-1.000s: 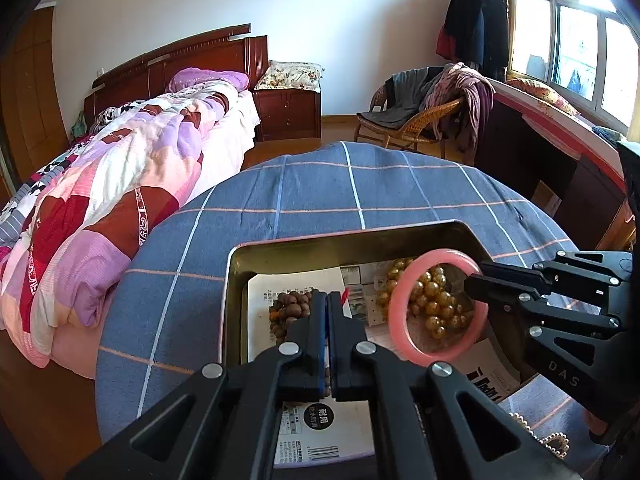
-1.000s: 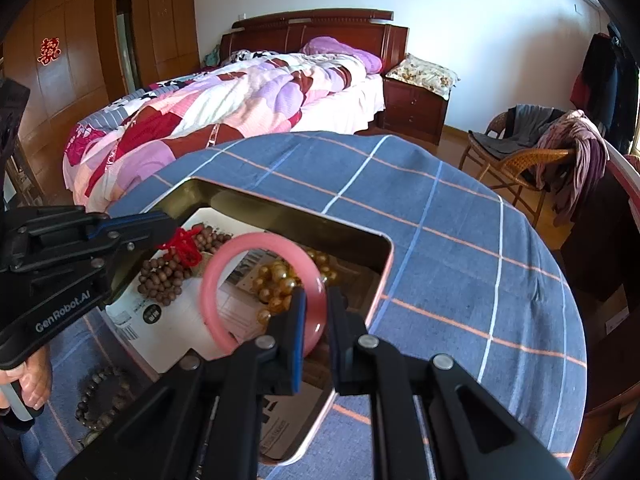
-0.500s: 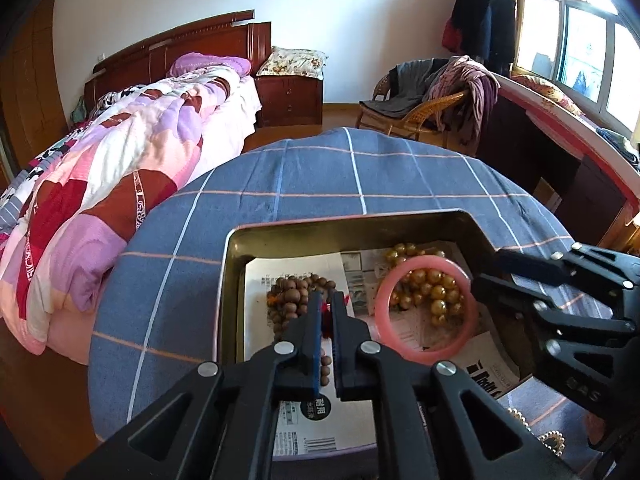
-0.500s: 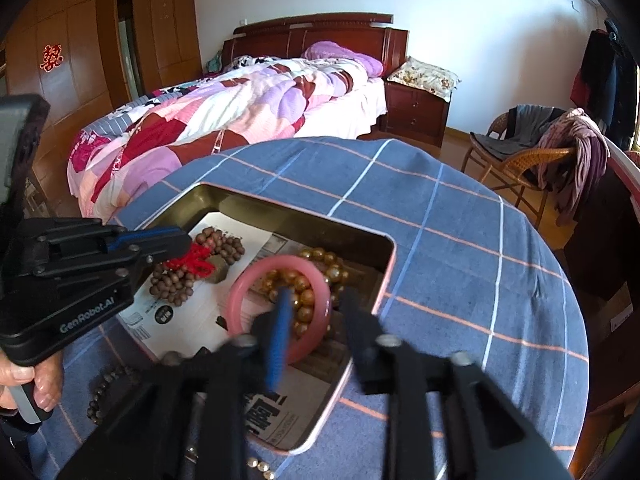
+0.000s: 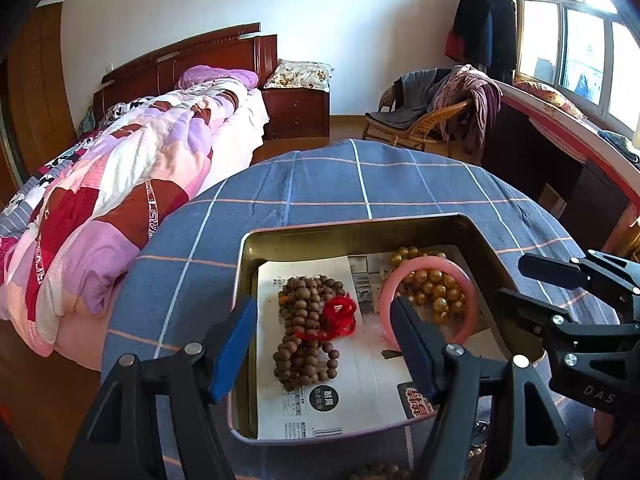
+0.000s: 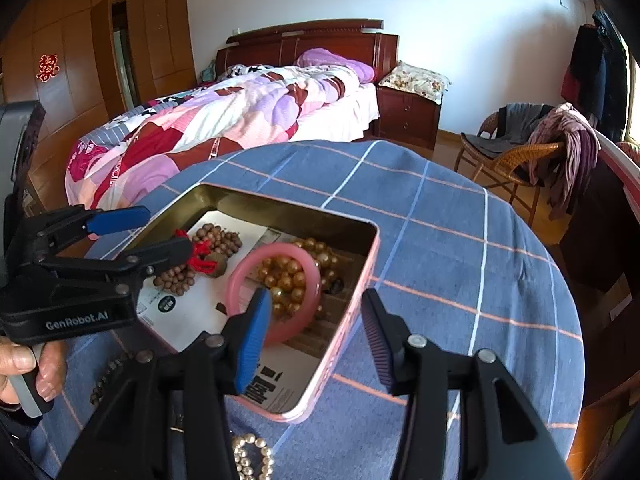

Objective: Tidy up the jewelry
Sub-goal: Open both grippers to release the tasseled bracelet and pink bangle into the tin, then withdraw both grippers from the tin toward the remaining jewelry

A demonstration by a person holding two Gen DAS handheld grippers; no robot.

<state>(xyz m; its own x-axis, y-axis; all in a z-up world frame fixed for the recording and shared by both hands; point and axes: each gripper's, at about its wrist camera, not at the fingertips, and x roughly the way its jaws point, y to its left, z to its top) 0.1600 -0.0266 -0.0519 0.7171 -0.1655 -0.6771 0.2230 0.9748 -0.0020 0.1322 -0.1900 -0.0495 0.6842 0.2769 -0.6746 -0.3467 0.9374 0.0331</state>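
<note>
Pink bangle (image 6: 274, 294) lies free in the tin (image 6: 360, 280); both claws, left (image 5: 322, 334) and right (image 6: 316, 330), gape wide, holding nothing.

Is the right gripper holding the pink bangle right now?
No. The right gripper is open and empty; the pink bangle lies in the tin around the gold beads.

You're working in a home bedroom. A bed (image 6: 256, 120) with a patchwork quilt (image 5: 120, 184) and wooden headboard (image 6: 308, 40) fills the far side, a nightstand (image 5: 297, 112) beside it. Clothes drape a wicker chair (image 5: 424, 124), wardrobe doors (image 6: 100, 64) line one wall, and your table (image 6: 440, 240) wears a checked blue cloth.
</note>
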